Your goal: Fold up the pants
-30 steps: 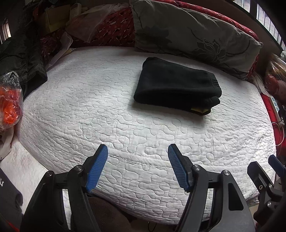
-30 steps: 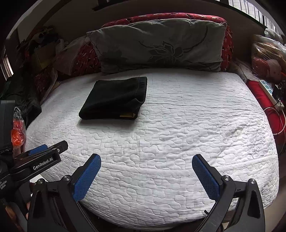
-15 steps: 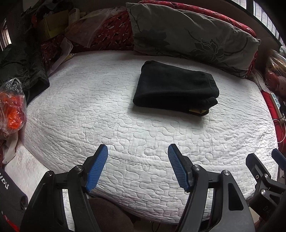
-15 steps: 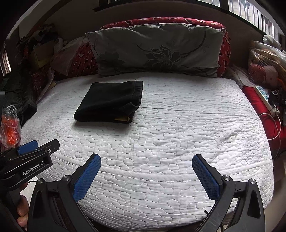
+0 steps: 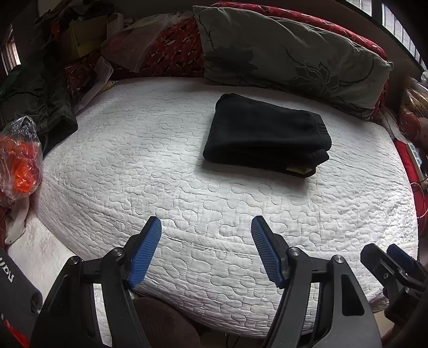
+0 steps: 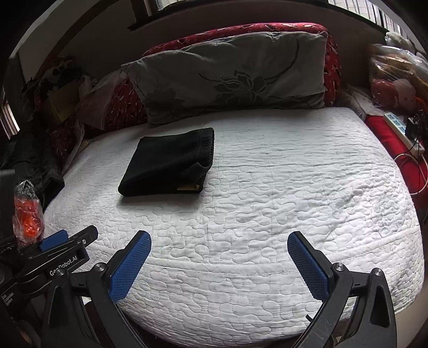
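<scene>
Both tongs tilt downward over the near mattress (image 5: 187, 203) edge, left gripper (image 5: 206, 249) and right gripper (image 6: 219, 262) released, nothing between their jaws. Well ahead lie the black pants (image 5: 264, 133), folded into a compact rectangle, a tan tag showing.

White quilted bed (image 6: 267, 214); grey floral pillow (image 6: 230, 80); daylit window (image 5: 396, 24) behind

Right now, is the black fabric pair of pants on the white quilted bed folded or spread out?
Folded. The black pants lie as a compact stacked rectangle on the white quilted bed, layers visible at one edge; neither gripper touches them.
</scene>
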Motion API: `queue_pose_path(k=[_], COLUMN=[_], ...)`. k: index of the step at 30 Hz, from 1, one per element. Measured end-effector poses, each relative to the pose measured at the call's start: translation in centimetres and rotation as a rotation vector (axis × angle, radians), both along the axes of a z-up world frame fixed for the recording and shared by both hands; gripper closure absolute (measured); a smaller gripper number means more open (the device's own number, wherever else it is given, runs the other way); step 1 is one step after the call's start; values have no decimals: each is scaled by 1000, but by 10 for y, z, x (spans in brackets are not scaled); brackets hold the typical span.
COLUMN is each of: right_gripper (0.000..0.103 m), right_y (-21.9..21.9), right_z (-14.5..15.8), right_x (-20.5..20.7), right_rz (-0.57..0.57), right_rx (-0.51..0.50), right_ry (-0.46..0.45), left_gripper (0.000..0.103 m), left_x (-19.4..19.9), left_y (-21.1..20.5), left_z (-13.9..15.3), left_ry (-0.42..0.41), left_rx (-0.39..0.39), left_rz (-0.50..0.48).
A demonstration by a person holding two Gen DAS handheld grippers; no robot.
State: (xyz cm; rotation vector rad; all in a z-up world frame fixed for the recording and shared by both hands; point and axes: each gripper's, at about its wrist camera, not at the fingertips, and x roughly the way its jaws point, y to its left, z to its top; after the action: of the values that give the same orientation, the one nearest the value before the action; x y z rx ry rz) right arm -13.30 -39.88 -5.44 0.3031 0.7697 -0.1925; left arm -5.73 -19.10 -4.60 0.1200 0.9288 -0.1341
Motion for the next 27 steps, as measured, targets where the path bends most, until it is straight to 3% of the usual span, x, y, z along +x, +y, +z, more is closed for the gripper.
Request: queue_pose_path(k=[3, 7, 10, 16, 27], right_gripper=[2, 1, 1, 1, 0], right_y=[-3, 16, 17, 24, 35], right_z=[-20, -21, -19, 10, 34], right_x=[9, 12, 14, 3, -2], right_rz=[25, 32, 34, -57, -25], right_rx=[123, -66, -61, -253, -294], right_ry=[107, 146, 165, 57, -54], left_gripper=[34, 34, 34, 34, 34], left_x=[1, 1, 2, 3, -1], left_y=[0, 1, 3, 7, 10], left_z=[0, 1, 1, 3, 10], left_ry=[2, 3, 5, -9, -30], left_rx=[-4, -10, -19, -22, -28], left_rz=[1, 4, 12, 36, 34])
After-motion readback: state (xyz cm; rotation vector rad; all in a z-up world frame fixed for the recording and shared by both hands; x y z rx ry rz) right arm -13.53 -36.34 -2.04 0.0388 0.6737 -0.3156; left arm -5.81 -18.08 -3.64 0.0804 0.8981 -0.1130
